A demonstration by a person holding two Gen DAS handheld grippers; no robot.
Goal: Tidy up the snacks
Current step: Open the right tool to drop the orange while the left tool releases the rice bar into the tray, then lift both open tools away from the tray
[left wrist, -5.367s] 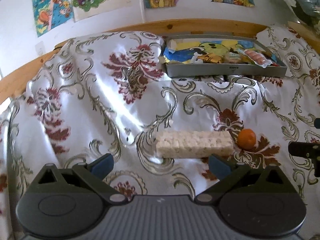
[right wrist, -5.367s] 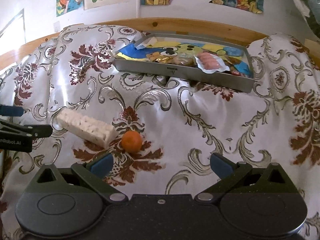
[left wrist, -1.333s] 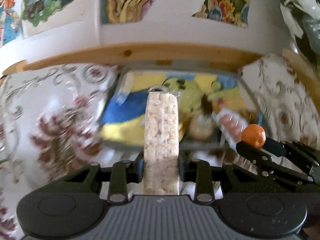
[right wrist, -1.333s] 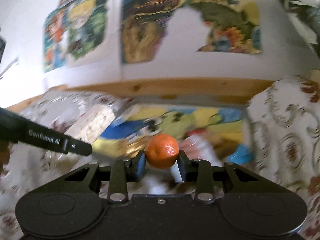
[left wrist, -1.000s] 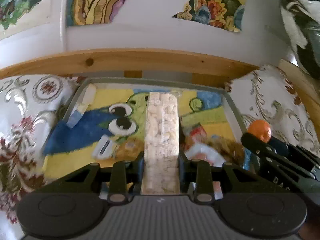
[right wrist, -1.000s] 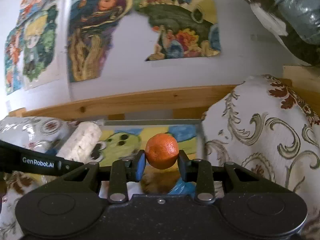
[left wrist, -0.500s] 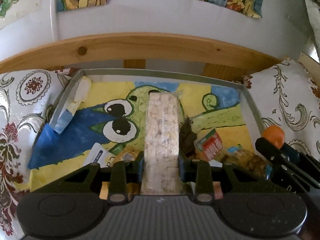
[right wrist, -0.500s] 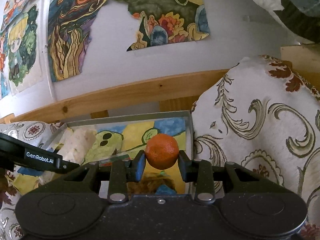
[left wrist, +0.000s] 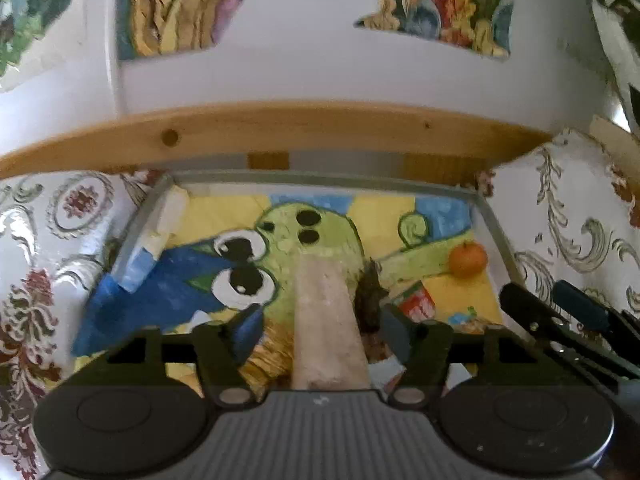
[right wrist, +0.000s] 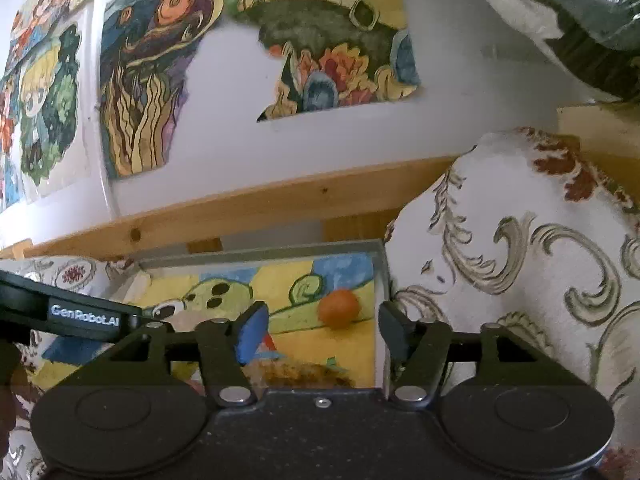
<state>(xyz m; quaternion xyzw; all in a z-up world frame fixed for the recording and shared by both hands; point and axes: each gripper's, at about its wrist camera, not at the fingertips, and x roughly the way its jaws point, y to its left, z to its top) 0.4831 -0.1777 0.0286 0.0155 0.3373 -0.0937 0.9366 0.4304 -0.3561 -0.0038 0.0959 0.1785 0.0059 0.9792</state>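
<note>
A grey tray (left wrist: pixel 320 178) lined with a cartoon drawing lies against the wooden rail. The pale puffed-rice bar (left wrist: pixel 326 316) lies in the tray's middle between the spread fingers of my left gripper (left wrist: pixel 320 326), which is open and not touching it. The small orange (left wrist: pixel 467 259) rests in the tray near its right wall, also seen as the orange (right wrist: pixel 339 308) ahead of my right gripper (right wrist: pixel 318 330), which is open with nothing held. The tray's far wall (right wrist: pixel 260 258) shows in the right wrist view. My right gripper's fingers (left wrist: pixel 560 324) reach in from the right.
Other wrapped snacks (left wrist: pixel 414 304) lie in the tray's near part. The floral cloth (left wrist: pixel 580 240) bulges up right of the tray, and the cloth (right wrist: pixel 520 260) fills the right. A wooden rail (left wrist: pixel 280 128) and a wall with paintings stand behind. The left gripper's arm (right wrist: pixel 72 316) crosses at left.
Both grippers have opened. The rice bar has dropped from the left fingers into the tray, and the orange has left the right fingers and sits near the tray's right wall.
</note>
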